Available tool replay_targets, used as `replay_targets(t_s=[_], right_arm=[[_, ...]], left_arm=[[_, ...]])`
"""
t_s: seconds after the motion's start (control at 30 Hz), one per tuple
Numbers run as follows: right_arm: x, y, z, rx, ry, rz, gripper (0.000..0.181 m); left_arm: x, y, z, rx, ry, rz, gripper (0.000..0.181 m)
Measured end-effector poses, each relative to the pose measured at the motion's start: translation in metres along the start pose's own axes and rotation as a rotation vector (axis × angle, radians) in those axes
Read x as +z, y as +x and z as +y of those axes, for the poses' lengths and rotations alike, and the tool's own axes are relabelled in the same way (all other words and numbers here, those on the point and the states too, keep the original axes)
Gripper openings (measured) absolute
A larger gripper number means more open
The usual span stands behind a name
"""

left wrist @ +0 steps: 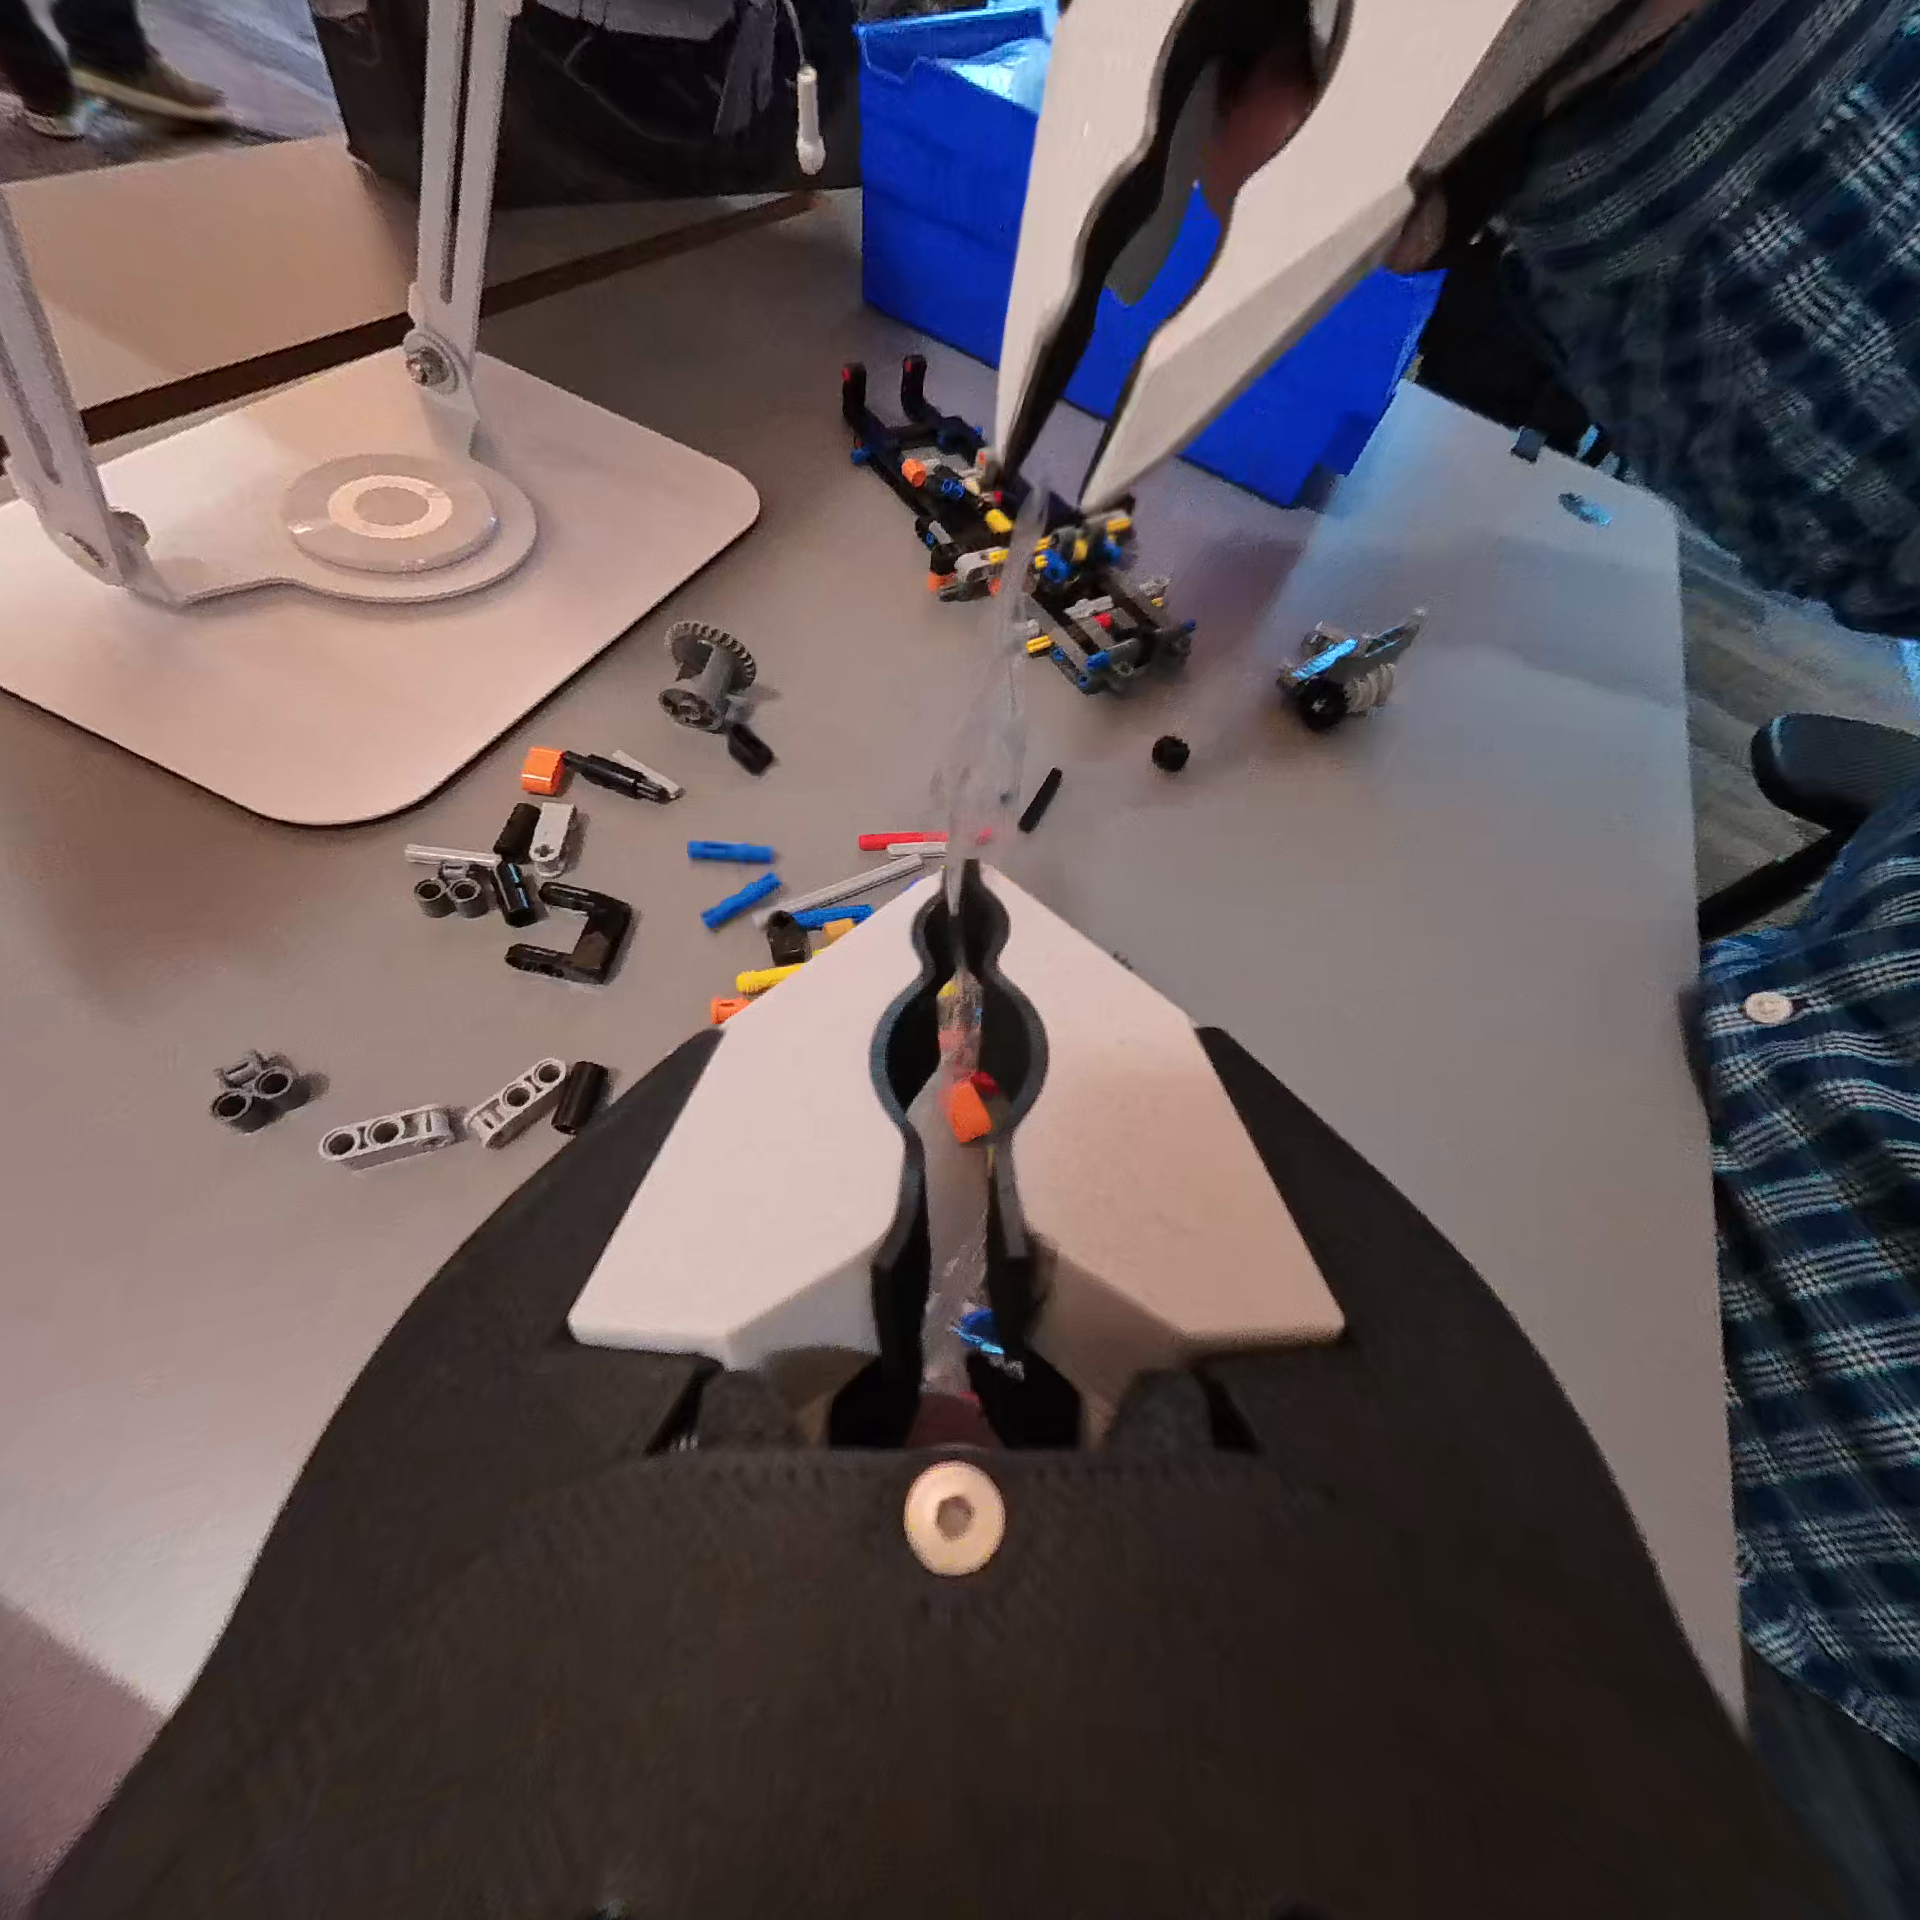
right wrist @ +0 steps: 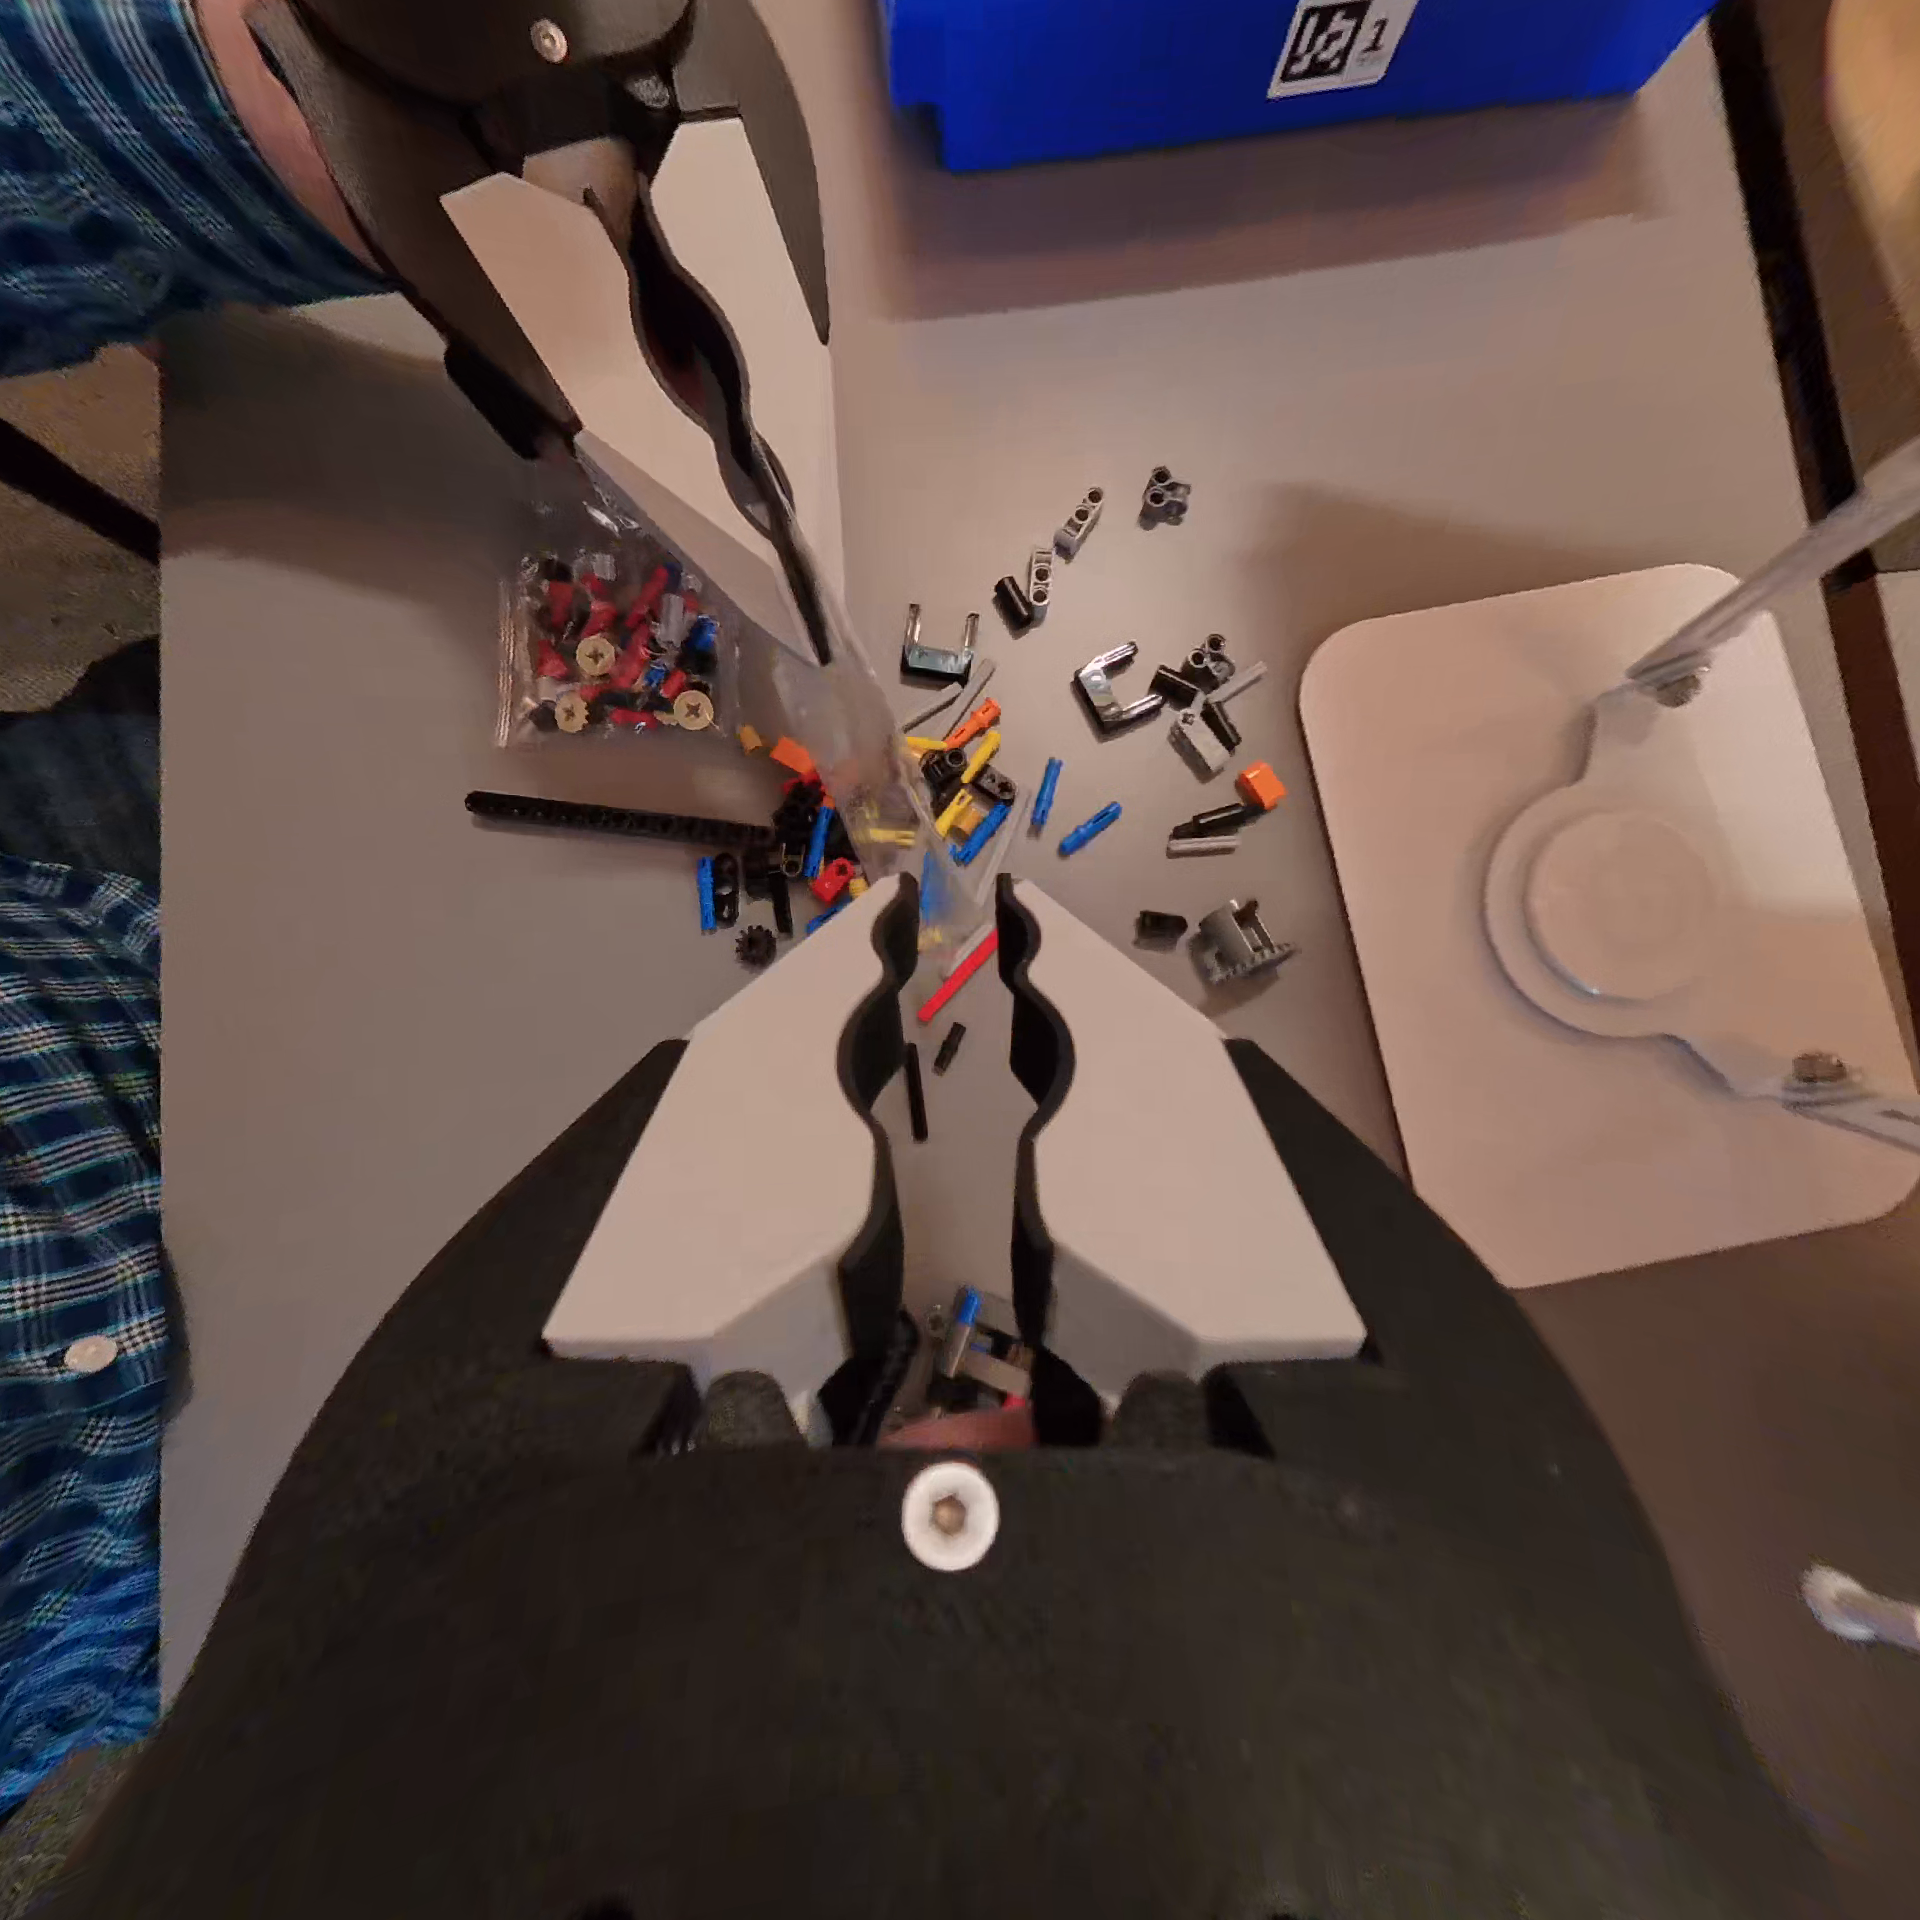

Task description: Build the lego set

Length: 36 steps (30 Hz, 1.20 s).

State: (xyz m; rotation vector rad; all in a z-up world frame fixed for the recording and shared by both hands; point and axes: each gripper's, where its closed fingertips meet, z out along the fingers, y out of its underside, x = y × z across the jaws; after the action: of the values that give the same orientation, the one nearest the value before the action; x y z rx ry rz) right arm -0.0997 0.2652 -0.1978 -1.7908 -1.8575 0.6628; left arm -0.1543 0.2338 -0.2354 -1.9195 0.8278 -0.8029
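The clear plastic bag [right wrist: 862, 748] of small lego pieces hangs stretched between the two tools, above the loose pile [right wrist: 935, 800] on the grey surface [right wrist: 1195, 364]. Its long axis runs straight from one tip to the other. The left hand-held gripper [left wrist: 958, 883] is clamped tight on one end, with the rest of the bag trailing off toward 12 o'clock from its tips. The right hand-held gripper [right wrist: 948, 883] sits at the other end with its jaws narrowly parted, the bag's end between them but not pinched as far as I can tell, so I'd guess it needs to close before pulling. A sealed bag [right wrist: 613, 655] lies at 10 o'clock, and the half-built chassis [left wrist: 1018, 540] is near the blue bin [left wrist: 935, 208].
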Motion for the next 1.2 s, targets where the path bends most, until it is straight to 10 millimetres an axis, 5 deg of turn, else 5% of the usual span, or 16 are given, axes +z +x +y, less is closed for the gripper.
replay_targets(t_s=[0.03,0.23,0.4,0.63,0.8,1.2], right_arm=[[-0.005,0.001,0.002,0.006,0.007,0.004,0.012],[-0.038,0.008,0.017,0.024,0.039,0.062,0.011],[-0.036,-0.005,0.043,0.007,0.005,0.078,0.018],[0.0,-0.02,0.041,-0.022,0.069,0.045,0.013],[0.034,-0.014,0.025,-0.176,0.069,0.073,0.007],[0.101,-0.001,0.033,-0.524,-0.107,-0.076,0.008]], left_arm=[[-0.001,0.001,-0.002,-0.004,0.006,0.008,0.0],[-0.026,-0.003,-0.018,-0.069,0.097,0.005,0.0],[-0.061,-0.022,-0.002,-0.157,0.071,-0.118,0.0],[-0.087,-0.045,0.049,-0.294,-0.035,-0.292,0.0],[-0.097,-0.058,0.076,-0.293,-0.141,-0.453,0.026],[-0.106,-0.046,0.075,-0.215,-0.082,-0.614,0.032]])
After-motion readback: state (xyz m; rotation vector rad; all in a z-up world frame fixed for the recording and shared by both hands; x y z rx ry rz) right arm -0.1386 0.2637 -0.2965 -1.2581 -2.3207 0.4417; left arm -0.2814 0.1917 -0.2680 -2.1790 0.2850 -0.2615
